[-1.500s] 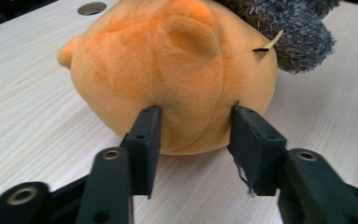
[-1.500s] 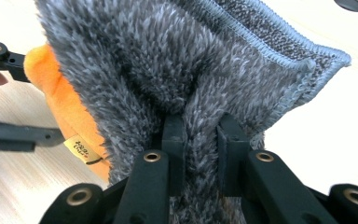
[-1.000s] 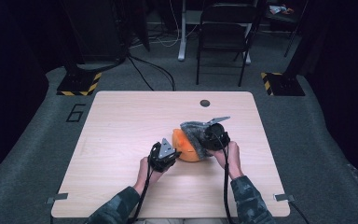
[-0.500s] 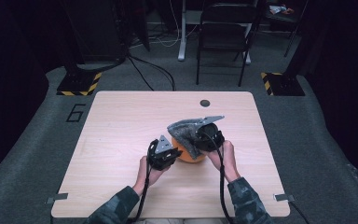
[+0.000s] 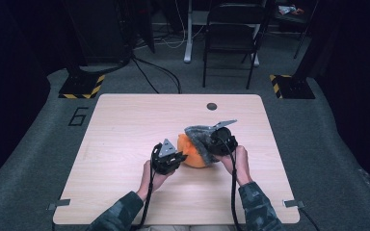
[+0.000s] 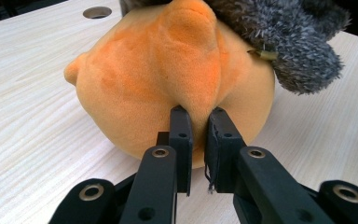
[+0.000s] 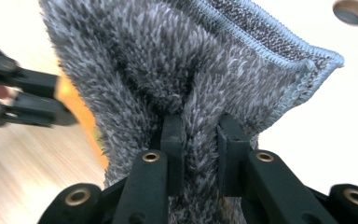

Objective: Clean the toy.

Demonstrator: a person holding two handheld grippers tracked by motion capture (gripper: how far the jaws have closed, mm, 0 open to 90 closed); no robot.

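Orange plush (image 6: 168, 79) snout points table-left | left gripper (image 6: 198, 135) pinches plush | right gripper (image 7: 200, 140) clamps grey fleece (image 7: 177, 70)

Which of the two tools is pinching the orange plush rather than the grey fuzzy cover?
The left tool: its jaws pinch a fold of the orange plush. The right tool is clamped on the grey fuzzy cover instead.

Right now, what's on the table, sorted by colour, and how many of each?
Orange: 1, the orange plush, pinched by the left gripper.
Grey: 1, the fuzzy grey cloth, clamped in the right gripper and draped over the plush.
Total: 2 things on the wooden table.
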